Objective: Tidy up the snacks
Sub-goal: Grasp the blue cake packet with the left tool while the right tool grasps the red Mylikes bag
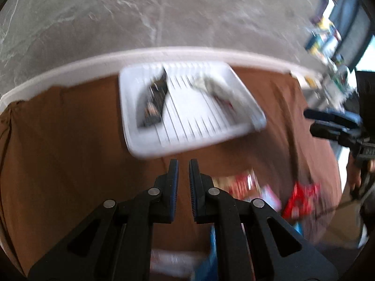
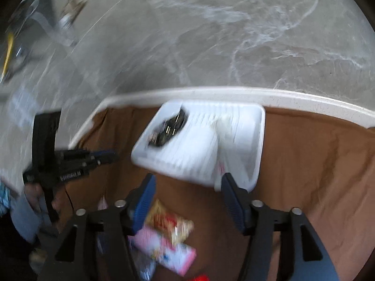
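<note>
Both views are smeared by motion, so we read little detail. Our left tool (image 1: 183,166) is closed on nothing, its pads nearly meeting. Our right tool (image 2: 187,182) stands open, nothing between its pads. The white tray (image 1: 150,145) sits by the desk's (image 1: 70,140) far edge, holding a dark packet (image 1: 155,100) and a pale wrapper (image 1: 218,86) we cannot identify. Loose snacks (image 2: 168,234) lie near us, partly hidden behind the tools, labels unreadable.

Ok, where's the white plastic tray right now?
The white plastic tray sits on the brown cloth near the table's far white edge, central in both views.
</note>
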`<state>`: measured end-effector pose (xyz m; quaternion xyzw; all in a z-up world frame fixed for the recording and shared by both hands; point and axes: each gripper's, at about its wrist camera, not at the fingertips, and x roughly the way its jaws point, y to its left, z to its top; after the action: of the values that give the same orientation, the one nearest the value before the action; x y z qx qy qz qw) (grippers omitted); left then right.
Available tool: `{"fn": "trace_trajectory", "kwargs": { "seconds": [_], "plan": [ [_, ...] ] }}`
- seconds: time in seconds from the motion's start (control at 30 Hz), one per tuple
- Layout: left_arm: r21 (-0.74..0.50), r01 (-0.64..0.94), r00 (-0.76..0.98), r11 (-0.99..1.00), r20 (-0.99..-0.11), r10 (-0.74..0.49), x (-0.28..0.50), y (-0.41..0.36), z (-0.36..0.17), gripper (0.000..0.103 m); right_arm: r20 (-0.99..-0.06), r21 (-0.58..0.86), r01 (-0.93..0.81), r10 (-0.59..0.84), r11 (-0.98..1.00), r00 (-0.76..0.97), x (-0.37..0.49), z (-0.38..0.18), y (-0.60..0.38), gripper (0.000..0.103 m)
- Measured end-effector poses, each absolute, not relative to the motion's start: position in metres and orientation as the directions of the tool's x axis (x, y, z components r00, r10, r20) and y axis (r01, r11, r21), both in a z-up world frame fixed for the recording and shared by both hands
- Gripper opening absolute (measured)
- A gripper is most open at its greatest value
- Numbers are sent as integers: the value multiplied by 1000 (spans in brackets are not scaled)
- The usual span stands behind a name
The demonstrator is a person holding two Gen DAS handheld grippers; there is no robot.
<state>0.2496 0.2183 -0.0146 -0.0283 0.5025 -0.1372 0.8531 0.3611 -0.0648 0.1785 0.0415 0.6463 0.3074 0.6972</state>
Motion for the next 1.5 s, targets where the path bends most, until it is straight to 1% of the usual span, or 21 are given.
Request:
{"fn": "trace_trajectory", "kwargs": {
  "seconds": [0.13,0.27,0.33,0.47,0.7,0.97,1.13,1.5],
  "plan": [
    [-174,258,374,950,-889,-265,202,202,-32,8,-890,440,-428,446,790,-92,320,181,-84,64],
    [-153,290,320,945,-915,-247,159,191,-48,8,-921,381,-509,367,772,-134,276,181,-102,64],
    [-131,302,304,944,-926,-226,145,188,-59,8,-935,348,-554,325,756,-144,259,179,-106,64],
    [-119,317,287,941,-934,-214,126,183,-65,8,-953,297,-630,263,718,-150,237,173,-105,64],
    [-77,325,300,942,-937,-180,119,177,-70,8,-975,216,-733,180,645,-128,217,165,-97,64],
    [-38,338,313,940,-938,-150,126,173,-71,8,-987,155,-801,123,579,-102,202,158,-89,64],
    [-56,322,311,945,-936,-162,134,175,-75,8,-988,149,-795,126,587,-92,202,157,-87,64],
    [-166,279,291,946,-924,-248,148,188,-79,9,-986,156,-777,137,610,-91,207,155,-90,64]
  ]
}}
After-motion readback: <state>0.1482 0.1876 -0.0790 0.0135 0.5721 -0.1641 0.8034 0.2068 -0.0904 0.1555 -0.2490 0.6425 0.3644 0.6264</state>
